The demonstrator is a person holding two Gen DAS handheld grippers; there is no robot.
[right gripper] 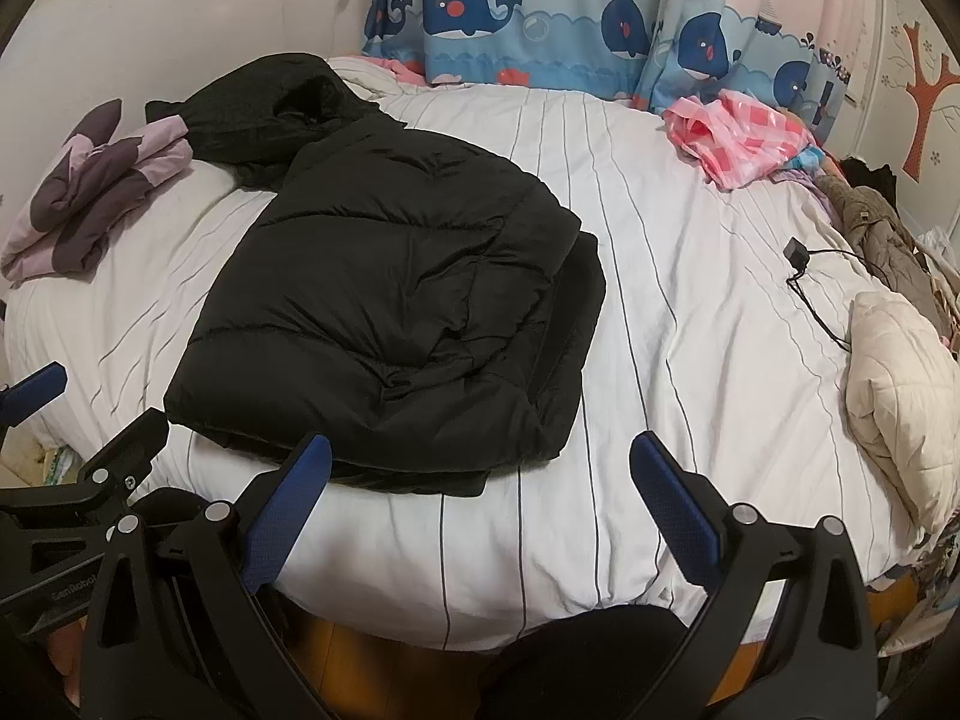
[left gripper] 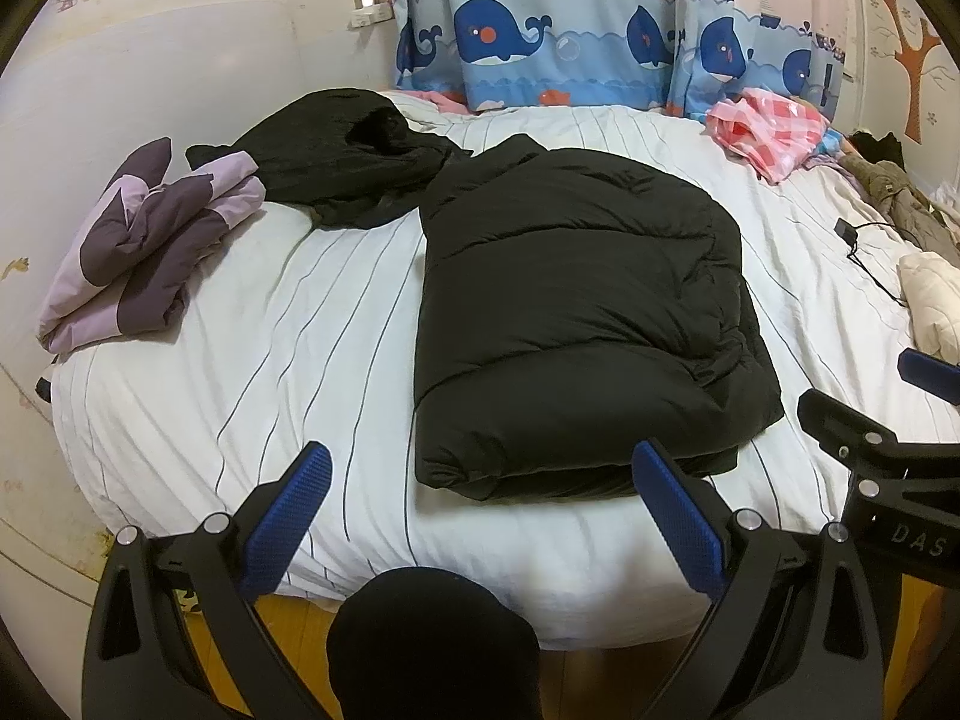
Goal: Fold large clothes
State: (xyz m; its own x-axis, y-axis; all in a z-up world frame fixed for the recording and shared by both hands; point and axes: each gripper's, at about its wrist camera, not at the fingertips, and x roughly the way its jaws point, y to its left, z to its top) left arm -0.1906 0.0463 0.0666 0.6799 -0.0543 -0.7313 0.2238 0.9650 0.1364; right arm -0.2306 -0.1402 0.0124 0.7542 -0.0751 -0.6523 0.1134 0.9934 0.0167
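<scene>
A black puffer jacket (left gripper: 576, 312) lies folded into a thick rectangle on the striped white bed (left gripper: 288, 324); the right wrist view shows the same jacket (right gripper: 396, 312) left of centre. My left gripper (left gripper: 480, 468) hovers open over the bed's near edge, its right fingertip close to the jacket's near hem, nothing between the blue pads. My right gripper (right gripper: 480, 462) is open too, above the near edge just right of the jacket's front corner, holding nothing. Each gripper shows at the side of the other's view.
A second black garment (left gripper: 348, 156) lies crumpled at the back left beside a folded purple quilt (left gripper: 144, 246). Pink checked cloth (left gripper: 768, 126), a black charger with cable (right gripper: 804, 264), a cream quilted piece (right gripper: 900, 372) and brownish clothes crowd the right side. Whale curtains hang behind.
</scene>
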